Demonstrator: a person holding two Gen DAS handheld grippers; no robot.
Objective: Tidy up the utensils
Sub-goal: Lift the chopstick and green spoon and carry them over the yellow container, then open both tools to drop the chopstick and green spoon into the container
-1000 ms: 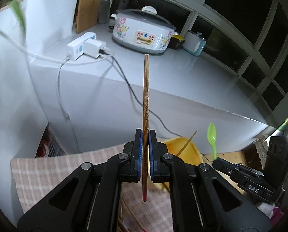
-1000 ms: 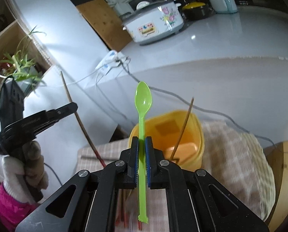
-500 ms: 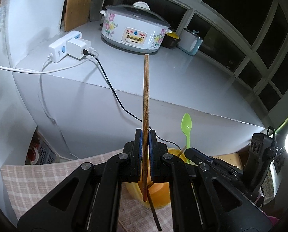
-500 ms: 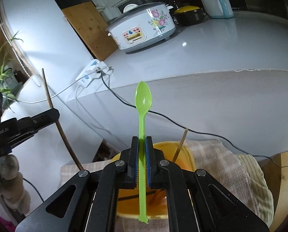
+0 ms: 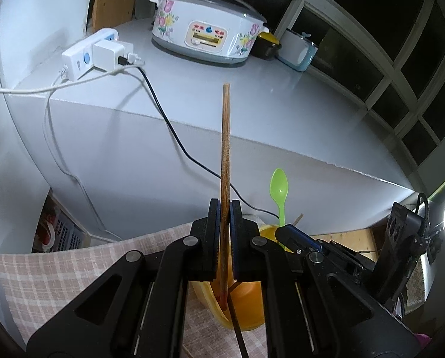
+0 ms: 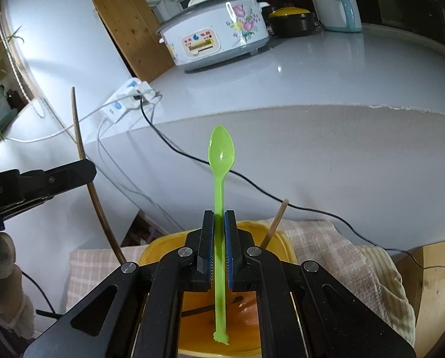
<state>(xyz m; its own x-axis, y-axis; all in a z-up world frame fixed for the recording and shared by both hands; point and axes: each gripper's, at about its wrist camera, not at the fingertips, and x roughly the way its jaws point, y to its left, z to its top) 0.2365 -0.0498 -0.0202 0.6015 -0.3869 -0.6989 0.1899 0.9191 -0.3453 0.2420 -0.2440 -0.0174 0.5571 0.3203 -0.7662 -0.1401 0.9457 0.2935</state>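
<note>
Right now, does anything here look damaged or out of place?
One small thing: the green spoon clamped in the right hand-held gripper has a ragged, lumpy handle end, as if broken or melted. Otherwise nothing stands out around the yellow container.

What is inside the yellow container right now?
One wooden chopstick leans inside the yellow container, and a dark stick lies on its floor. The right gripper covers much of the interior, so anything else is hidden.
</note>
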